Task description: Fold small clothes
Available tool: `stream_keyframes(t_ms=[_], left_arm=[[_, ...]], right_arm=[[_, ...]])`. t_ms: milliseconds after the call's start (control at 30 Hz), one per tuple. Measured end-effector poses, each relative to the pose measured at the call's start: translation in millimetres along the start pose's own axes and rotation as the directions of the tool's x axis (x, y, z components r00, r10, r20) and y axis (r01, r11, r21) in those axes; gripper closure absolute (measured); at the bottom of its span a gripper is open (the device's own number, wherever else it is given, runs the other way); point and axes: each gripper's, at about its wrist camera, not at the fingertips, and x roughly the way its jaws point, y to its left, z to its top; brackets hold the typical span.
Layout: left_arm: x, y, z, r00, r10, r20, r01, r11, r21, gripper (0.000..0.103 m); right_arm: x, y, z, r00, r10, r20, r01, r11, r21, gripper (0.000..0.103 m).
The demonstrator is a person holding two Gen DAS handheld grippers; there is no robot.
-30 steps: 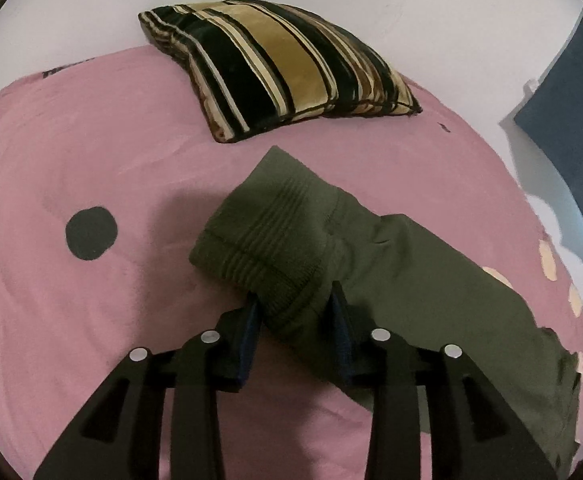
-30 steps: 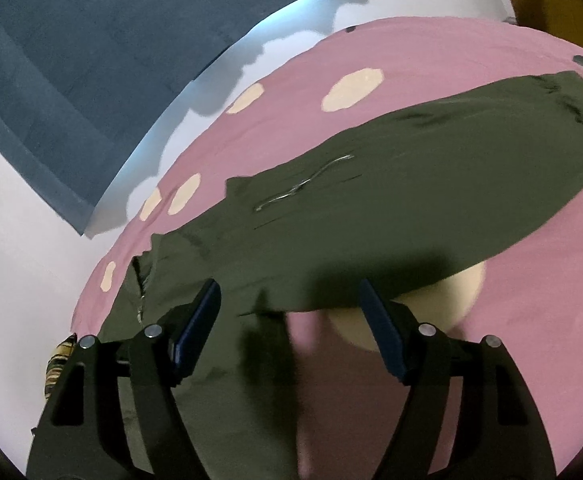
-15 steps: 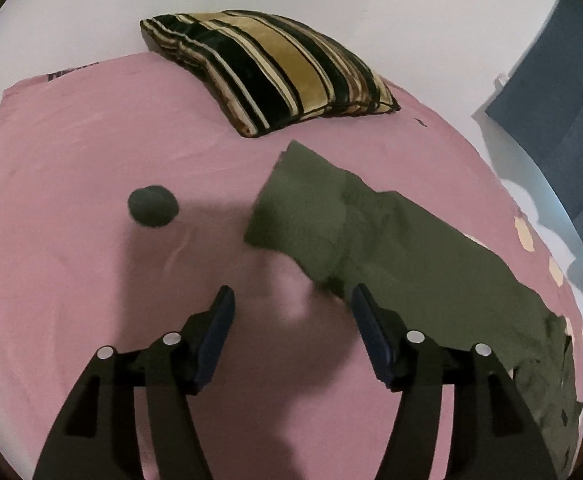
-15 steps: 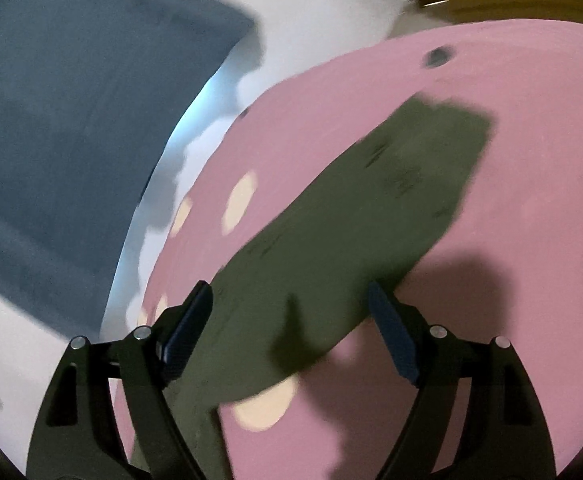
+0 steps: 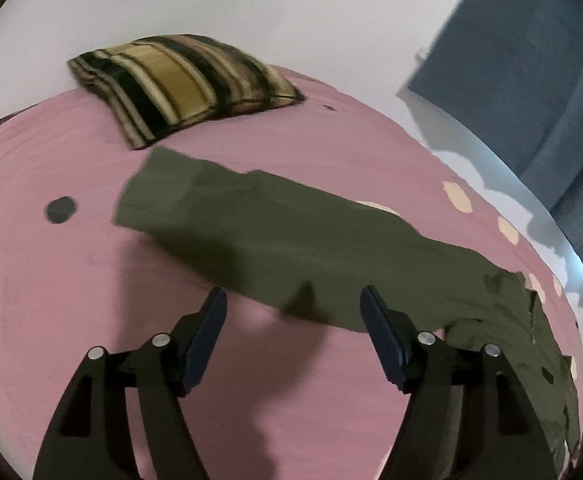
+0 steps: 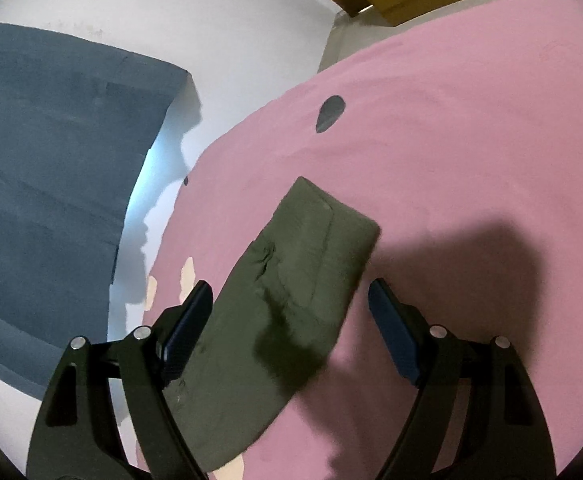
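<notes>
Trousers (image 5: 291,236) lie flat on the bed (image 5: 71,280), ahead of my empty, opening left gripper (image 5: 293,316) and under my wide, empty right gripper (image 6: 291,312); soft, limp, light, so I'd pinch the cuff edge

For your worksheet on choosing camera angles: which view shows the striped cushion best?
The left wrist view: the striped cushion lies whole at the far side of the pink sheet, beyond the green garment. The right wrist view does not show it at all.

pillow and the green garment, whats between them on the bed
Nothing: only bare pink sheet separates the pillow from the garment, shown in the left wrist view.
</notes>
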Motion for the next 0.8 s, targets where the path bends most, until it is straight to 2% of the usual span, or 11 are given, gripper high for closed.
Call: stream_keyframes(t_ms=[100,167,233,300,367,433,600,700,800], left_arm=[[7,-18,-3,0.999,-0.03,-0.018,0.03,0.999,0.02,0.034],[10,-28,-6,0.999,-0.044,-0.029,0.045,0.998,0.032,0.033],[14,-37,-10,0.998,-0.053,-0.043,0.055,0.997,0.046,0.031],[18,-48,-14,0.997,-0.057,-0.054,0.061,0.996,0.071,0.031],[19,-59,-18,0.997,-0.058,-0.053,0.063,0.993,0.103,0.031],[17,-67,-21,0.997,-0.053,-0.051,0.06,0.989,0.136,0.03],[9,-90,-27,0.998,-0.064,-0.021,0.067,0.972,0.224,0.03],[7,-99,-26,0.996,-0.09,-0.025,0.093,0.968,0.231,0.03],[7,-104,-27,0.992,-0.124,-0.036,0.129,0.968,0.214,0.03]], right_arm=[[14,8,5,1.0,-0.027,-0.016,0.027,0.999,-0.024,0.024],[19,14,1,0.998,-0.054,-0.034,0.052,0.997,-0.055,0.036],[27,18,0,0.993,-0.107,-0.043,0.102,0.991,-0.09,0.058],[33,19,-1,0.99,-0.129,-0.052,0.123,0.986,-0.112,0.068],[32,20,-2,0.992,-0.114,-0.059,0.107,0.989,-0.106,0.079],[23,29,-5,0.997,-0.06,-0.056,0.054,0.993,-0.103,0.09],[-2,89,-22,0.997,0.067,-0.043,-0.074,0.976,-0.205,0.091],[-12,144,-47,0.984,0.162,-0.08,-0.179,0.939,-0.293,0.091],[-18,201,-82,0.96,0.243,-0.141,-0.279,0.882,-0.38,0.091]])
